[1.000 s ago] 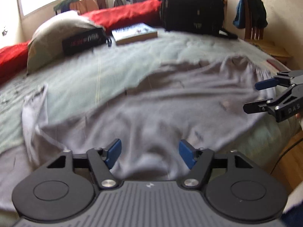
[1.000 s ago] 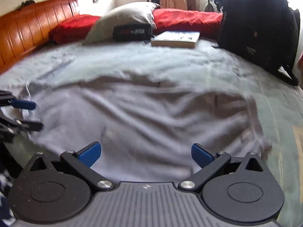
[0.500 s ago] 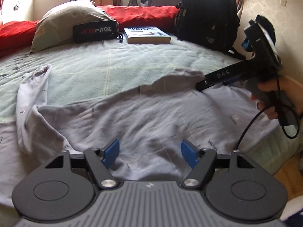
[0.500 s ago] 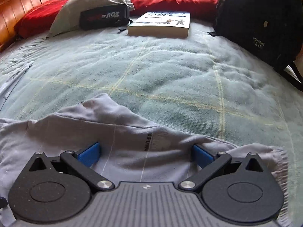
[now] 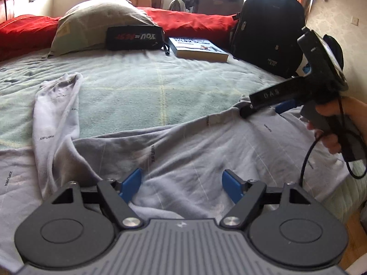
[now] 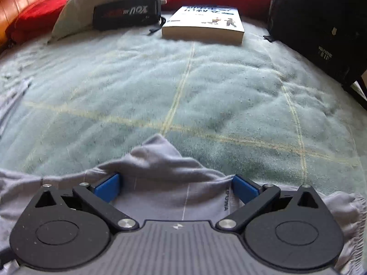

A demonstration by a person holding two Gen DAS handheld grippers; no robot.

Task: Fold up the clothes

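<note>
Right gripper point(image 6: 175, 186) has reached shirt's point(image 5: 206, 151) far edge toward bed point(image 6: 183, 87) middle; jaws wide, straddling cloth, ungripped. Left gripper point(image 5: 182, 184) wide, empty. Grasp seems imminent.

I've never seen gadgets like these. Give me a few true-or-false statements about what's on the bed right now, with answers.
1. The right tongs are open, with a grey garment fold between their tips. True.
2. The book lies on the garment. False: it lies on the green blanket, beyond the garment.
3. A black backpack stands at the bed's far end. True.
4. The left tongs are shut. False: they are open over the garment.
</note>
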